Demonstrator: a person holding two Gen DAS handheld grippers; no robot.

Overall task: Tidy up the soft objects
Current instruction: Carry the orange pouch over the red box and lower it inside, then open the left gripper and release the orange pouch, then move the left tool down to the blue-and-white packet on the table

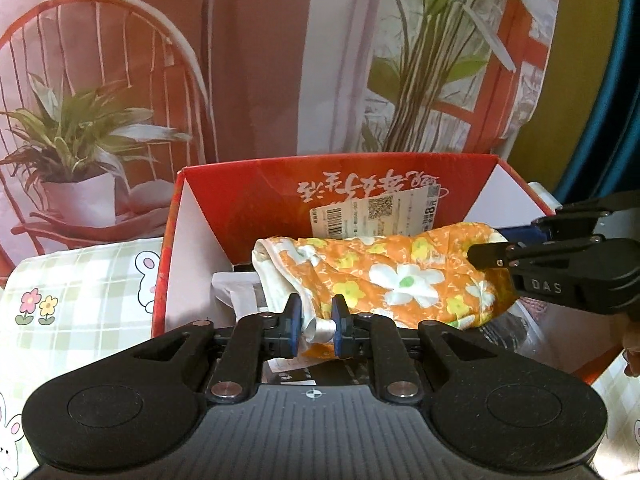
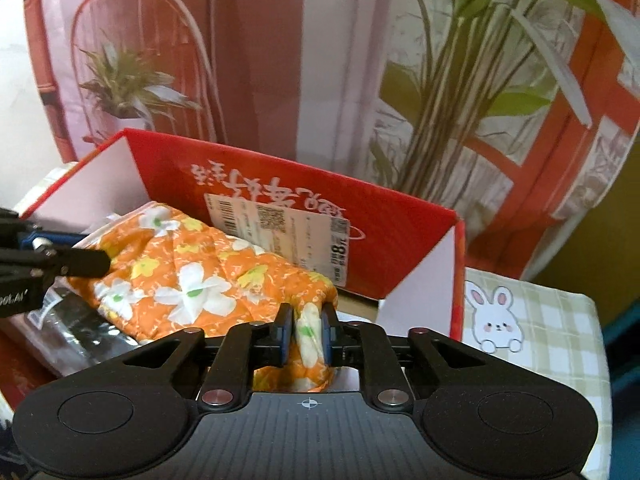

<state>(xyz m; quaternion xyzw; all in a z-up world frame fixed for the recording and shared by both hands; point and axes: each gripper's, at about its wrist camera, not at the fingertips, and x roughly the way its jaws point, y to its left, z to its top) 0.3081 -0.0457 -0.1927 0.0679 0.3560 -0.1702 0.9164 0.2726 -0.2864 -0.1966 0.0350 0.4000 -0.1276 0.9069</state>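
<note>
Your left tool (image 1: 316,326) sits low over the open red box (image 1: 240,196), its two blue pads close together with a white edge of the orange flowered cloth (image 1: 400,276) between them — there is a thin gap on either side of that white fold, so whether the pads press on it I cannot tell. Your right tool (image 2: 307,330) is at the other end of the same cloth (image 2: 192,280); here the pads sit tight against a bunched bit of the fabric, clamped on it.

The cloth lies stretched across the inside of the box, draped over what is already in there: a dark plastic-wrapped packet (image 2: 76,328) beneath it and some white paper (image 1: 236,292) at the left-hand side in the left wrist view. A white printed label (image 1: 376,212) with a barcode stands against the red back wall, just behind the cloth.

The box rests on a tabletop covered in a pale green checked cover (image 1: 80,276) with rabbit and flower drawings. Behind it hangs a backdrop (image 1: 260,60) printed with a chair and potted plants.

In each wrist view the other tool reaches in from the side — its black tip touching the cloth.
</note>
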